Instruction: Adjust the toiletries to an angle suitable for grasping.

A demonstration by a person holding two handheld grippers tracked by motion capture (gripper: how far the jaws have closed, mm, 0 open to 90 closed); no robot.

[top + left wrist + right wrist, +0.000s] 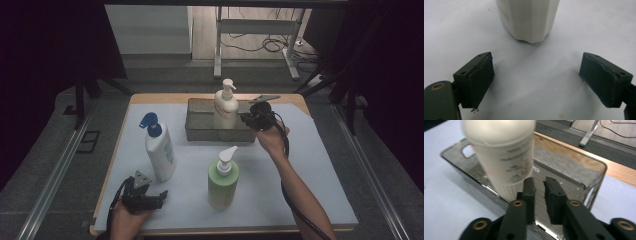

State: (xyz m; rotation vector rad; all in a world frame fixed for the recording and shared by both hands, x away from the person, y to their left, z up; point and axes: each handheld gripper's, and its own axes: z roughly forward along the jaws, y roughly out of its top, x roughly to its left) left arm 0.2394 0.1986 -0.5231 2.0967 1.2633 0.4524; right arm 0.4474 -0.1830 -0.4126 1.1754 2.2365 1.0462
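A cream pump bottle (225, 107) is seen standing upright in a clear grey plastic tray (200, 131) at the far middle of the desk (310, 165), which is covered by a pale sheet. In the right gripper view the bottle (504, 157) is blurred; red and dark print runs across its label, but no word or brand can be read. The right hand-held gripper (248, 119) is held just right of this bottle, over the tray's right part. Its jaws are brought almost together with nothing between them, a narrow gap being left, and the bottle is seen just beside the left jaw in that gripper's view (539, 195).

A white bottle with a blue trigger sprayer (159, 147) stands at the near left; a bluish label is carried on its side, its writing too small to be read. A green pump bottle (223, 180) with a white pump stands near the middle.

The left hand-held gripper (159, 196) is rested low at the near left corner, its jaws spread wide apart and empty. In its own view (536, 77) the base of the white bottle (529, 20) is seen ahead of the jaws, untouched.
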